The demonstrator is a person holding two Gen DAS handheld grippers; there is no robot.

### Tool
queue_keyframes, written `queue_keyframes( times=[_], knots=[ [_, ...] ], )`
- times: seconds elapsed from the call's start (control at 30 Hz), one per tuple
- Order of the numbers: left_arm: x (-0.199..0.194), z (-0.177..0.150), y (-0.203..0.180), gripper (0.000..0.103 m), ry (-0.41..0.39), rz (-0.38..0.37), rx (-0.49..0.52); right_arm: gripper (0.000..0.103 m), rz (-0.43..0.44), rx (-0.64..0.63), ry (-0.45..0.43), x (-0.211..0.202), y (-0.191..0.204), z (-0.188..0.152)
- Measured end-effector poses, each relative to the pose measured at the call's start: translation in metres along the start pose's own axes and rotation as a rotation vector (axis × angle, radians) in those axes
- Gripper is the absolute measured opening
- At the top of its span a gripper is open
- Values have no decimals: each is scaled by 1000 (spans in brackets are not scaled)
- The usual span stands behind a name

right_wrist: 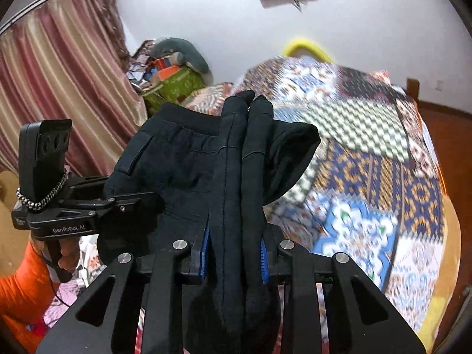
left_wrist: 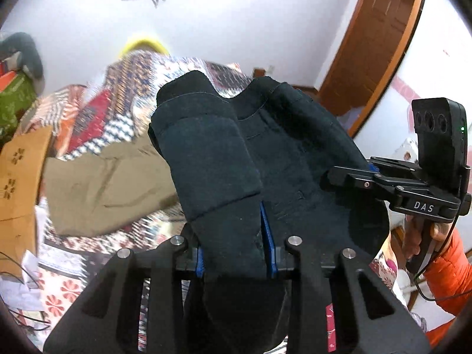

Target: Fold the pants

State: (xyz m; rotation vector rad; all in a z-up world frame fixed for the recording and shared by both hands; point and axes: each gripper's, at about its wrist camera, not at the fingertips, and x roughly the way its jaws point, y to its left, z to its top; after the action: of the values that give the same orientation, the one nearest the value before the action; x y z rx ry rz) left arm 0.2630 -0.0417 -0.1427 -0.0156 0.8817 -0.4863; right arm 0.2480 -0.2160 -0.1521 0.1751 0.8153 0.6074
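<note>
The dark navy pants (left_wrist: 233, 153) hang in the air above the patterned bedspread (left_wrist: 124, 118), held by both grippers. My left gripper (left_wrist: 236, 247) is shut on a bunched fold of the pants. My right gripper (right_wrist: 234, 253) is shut on a thick roll of the same pants (right_wrist: 206, 162), near the waistband. The right gripper also shows in the left wrist view (left_wrist: 354, 177), clamped on the cloth's right edge. The left gripper shows in the right wrist view (right_wrist: 132, 203), clamped on the left edge. The fingertips are hidden in cloth.
Tan trousers (left_wrist: 109, 185) lie on the bed beside a cardboard box (left_wrist: 20, 183). A wooden door (left_wrist: 380, 38) is at the right, a striped curtain (right_wrist: 59, 73) at the left. The bedspread (right_wrist: 368, 162) spreads below. A green bag (right_wrist: 177, 85) sits by the wall.
</note>
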Motion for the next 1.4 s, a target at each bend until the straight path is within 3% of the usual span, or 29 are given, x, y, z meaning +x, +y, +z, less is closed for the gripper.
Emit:
queue_keyframes(
  times=[0.33, 0.6, 0.83, 1.0, 1.27, 1.4],
  knots=[
    [-39, 29, 62, 31, -107, 89, -27, 23, 75, -62, -76, 36, 41, 52],
    [-29, 46, 136, 31, -140, 113, -60, 23, 99, -107, -86, 83, 63, 89],
    [6, 61, 193, 31, -108, 159, -79, 23, 108, -112, -68, 142, 66, 112],
    [43, 64, 225, 31, -64, 135, -103, 23, 97, -95, -32, 183, 60, 122],
    [127, 48, 267, 31, 70, 110, -159, 23, 48, -70, 84, 244, 34, 117],
    [153, 38, 278, 39, 95, 153, -180, 26, 3, -42, 155, 273, 14, 102]
  ],
)
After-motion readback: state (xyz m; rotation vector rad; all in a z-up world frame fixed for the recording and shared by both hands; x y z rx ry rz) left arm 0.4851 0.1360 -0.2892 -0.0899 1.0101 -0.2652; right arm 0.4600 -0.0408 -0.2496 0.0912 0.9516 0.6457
